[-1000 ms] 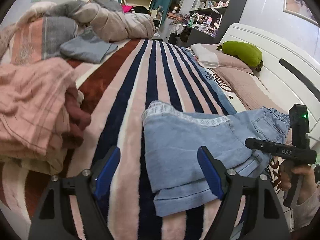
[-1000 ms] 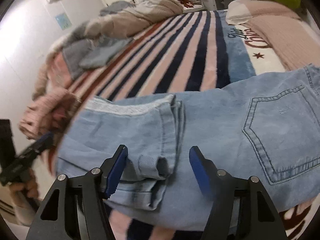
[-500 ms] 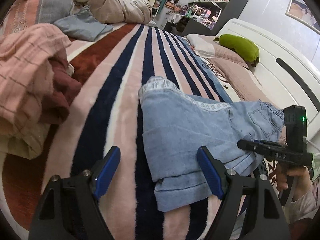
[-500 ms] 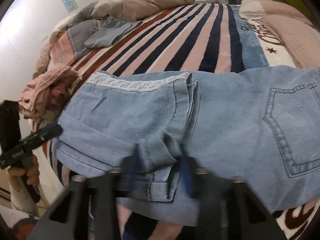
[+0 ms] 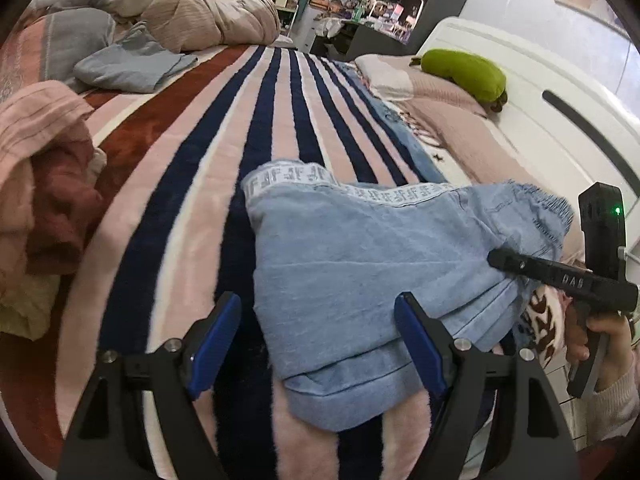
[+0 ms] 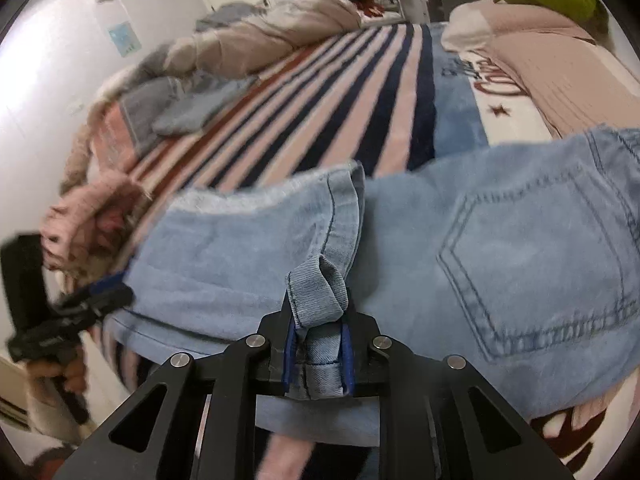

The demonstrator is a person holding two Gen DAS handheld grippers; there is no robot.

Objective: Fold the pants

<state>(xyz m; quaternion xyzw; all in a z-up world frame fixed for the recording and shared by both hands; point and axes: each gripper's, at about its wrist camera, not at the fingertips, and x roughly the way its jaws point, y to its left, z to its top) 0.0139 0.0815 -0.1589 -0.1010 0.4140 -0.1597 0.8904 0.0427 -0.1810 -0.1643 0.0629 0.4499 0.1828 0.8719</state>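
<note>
While right tongs (image 6: pixel 318 356) pinch the pants (image 6: pixel 460 264) hem, left tongs (image 5: pixel 318 344) gape above them.

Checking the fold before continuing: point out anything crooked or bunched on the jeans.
The jeans lie mostly flat, but the hem at the near edge is bunched into a raised lump where the right gripper pinches it. The left gripper is open, holding nothing.
</note>
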